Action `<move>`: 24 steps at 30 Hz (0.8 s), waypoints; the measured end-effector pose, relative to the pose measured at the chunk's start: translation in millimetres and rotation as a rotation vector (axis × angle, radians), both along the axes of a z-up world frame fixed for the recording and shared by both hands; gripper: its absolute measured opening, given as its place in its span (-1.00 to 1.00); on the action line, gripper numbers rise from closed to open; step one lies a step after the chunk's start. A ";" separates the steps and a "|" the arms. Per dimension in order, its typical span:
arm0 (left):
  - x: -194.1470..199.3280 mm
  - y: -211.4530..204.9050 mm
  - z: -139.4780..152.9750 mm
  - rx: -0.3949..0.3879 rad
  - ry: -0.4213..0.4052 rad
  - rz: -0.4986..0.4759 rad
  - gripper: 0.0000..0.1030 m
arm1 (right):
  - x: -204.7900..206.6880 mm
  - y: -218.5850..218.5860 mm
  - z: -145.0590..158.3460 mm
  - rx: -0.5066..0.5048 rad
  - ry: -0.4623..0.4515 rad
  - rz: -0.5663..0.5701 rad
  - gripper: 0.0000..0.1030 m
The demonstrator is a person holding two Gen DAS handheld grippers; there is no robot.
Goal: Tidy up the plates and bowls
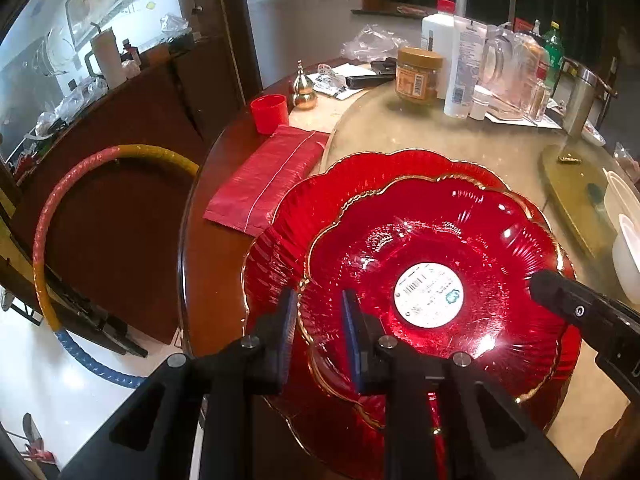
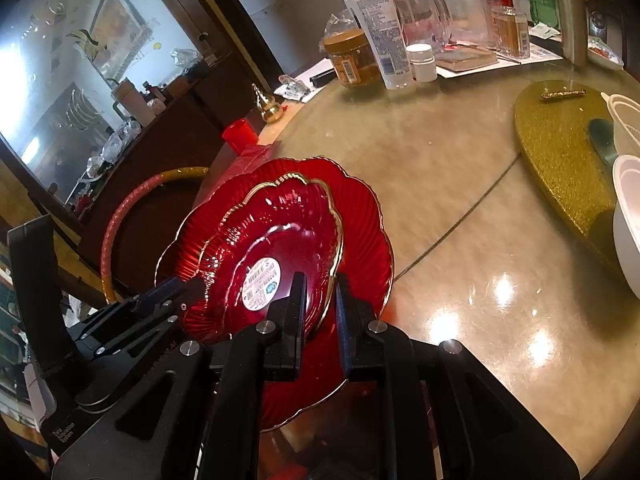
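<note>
A small red glass plate (image 1: 440,232) with a gold scalloped rim and a white round sticker lies on a larger red plate (image 1: 360,172) near the round table's left edge. My left gripper (image 1: 320,312) straddles the small plate's left rim, shut on it, one finger outside and one inside. In the right wrist view the same small plate (image 2: 288,220) rests on the large plate (image 2: 360,216). My right gripper (image 2: 320,300) is shut on the small plate's right rim. Each gripper shows in the other's view: the right gripper (image 1: 552,292) and the left gripper (image 2: 188,284).
White bowls (image 2: 628,220) stand at the right on a gold glitter mat (image 2: 560,152). A red cup (image 1: 270,114) and a folded red bag (image 1: 268,180) lie left of the plates. Jars and bottles (image 1: 420,76) crowd the table's back. A coloured hoop (image 1: 48,220) leans beside the table.
</note>
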State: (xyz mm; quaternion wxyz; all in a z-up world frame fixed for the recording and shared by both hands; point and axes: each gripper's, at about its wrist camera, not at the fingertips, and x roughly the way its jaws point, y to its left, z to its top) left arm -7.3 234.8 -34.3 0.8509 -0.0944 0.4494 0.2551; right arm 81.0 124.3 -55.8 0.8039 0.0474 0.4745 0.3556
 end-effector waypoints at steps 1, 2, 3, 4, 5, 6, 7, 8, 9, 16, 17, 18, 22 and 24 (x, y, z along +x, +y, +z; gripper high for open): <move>-0.4 -0.6 0.4 0.002 0.000 0.001 -0.55 | 0.7 -0.7 -0.2 0.002 0.001 -0.001 -0.72; -0.6 -0.3 0.7 0.000 -0.001 0.002 -0.55 | 0.8 -1.2 0.0 0.004 0.001 -0.003 -0.72; -0.8 0.0 0.7 -0.002 -0.001 0.005 -0.53 | 0.7 -2.2 0.0 0.005 0.000 -0.005 -0.72; -1.2 0.4 1.0 0.000 -0.002 0.009 -0.53 | 0.8 -2.7 0.4 0.006 -0.002 -0.008 -0.72; -1.7 0.8 1.6 -0.001 -0.005 0.011 -0.52 | 1.1 -3.5 0.5 0.009 -0.003 -0.011 -0.72; -1.9 1.1 1.9 -0.004 -0.005 0.012 -0.52 | 1.3 -4.2 0.7 0.011 -0.004 -0.013 -0.72; -1.6 0.9 1.7 -0.004 -0.005 0.011 -0.52 | 1.2 -5.0 0.9 0.013 -0.003 -0.015 -0.72; -1.6 0.4 2.0 -0.001 -0.004 0.012 -0.52 | 0.7 -5.5 1.5 0.015 -0.003 -0.016 -0.72; -1.6 -0.3 2.0 0.001 -0.004 0.011 -0.51 | 0.8 -6.0 1.5 0.015 -0.004 -0.016 -0.72; -2.3 -1.9 4.5 0.001 -0.013 0.009 -0.39 | 2.1 -7.3 2.3 0.015 -0.010 -0.022 -0.72; -2.8 -2.5 5.7 0.003 -0.019 0.010 -0.28 | 2.4 -7.9 2.3 0.016 -0.008 -0.025 -0.71; -3.6 -2.9 6.9 -0.002 -0.028 0.006 -0.16 | 2.8 -9.0 2.5 0.021 -0.006 -0.028 -0.71; -6.5 -4.6 13.9 -0.012 -0.057 -0.002 0.07 | 4.7 -12.6 4.7 0.026 -0.010 -0.042 -0.70; -9.5 -4.5 18.4 -0.009 -0.073 0.004 0.26 | 5.4 -14.7 6.1 0.047 -0.008 -0.044 -0.37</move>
